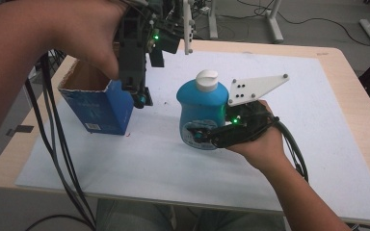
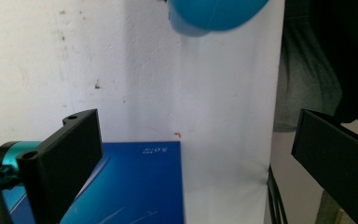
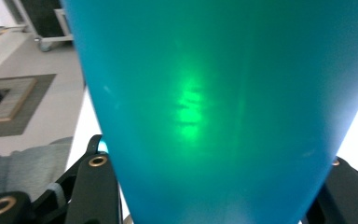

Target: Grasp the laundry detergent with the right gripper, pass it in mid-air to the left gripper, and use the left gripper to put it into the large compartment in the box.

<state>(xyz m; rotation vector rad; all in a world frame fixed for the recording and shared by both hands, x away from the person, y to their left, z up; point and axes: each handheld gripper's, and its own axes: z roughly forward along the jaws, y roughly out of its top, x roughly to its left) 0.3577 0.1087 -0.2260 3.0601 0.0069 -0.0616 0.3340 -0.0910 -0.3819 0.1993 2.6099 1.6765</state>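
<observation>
Right claw closed on blue bottle; left claw open and empty above blue carton.

Right claw point(image 1: 200, 136): jaws set against either flank of the blue plastic bottle point(image 1: 202, 113) low on its body, bottle upright on the white surface point(image 1: 318, 120), near centre. In the right gripper view the bottle wall point(image 3: 214, 107) sits between both jaws, in contact. Left claw point(image 2: 191, 154): jaws wide apart, nothing between them, held over the near edge of the open-topped blue carton point(image 1: 96, 103), which stands just left of the bottle, apart from it. Assessment: bottle is smooth and glossy, likely slippery; walls may flex under squeeze; weight depends on fill, which cannot be seen. White cap point(image 1: 206, 79) closed. The low grip on the wide body looks sound; the tapering shoulder would be less secure. Carton is light card and easily tipped or crushed.
</observation>
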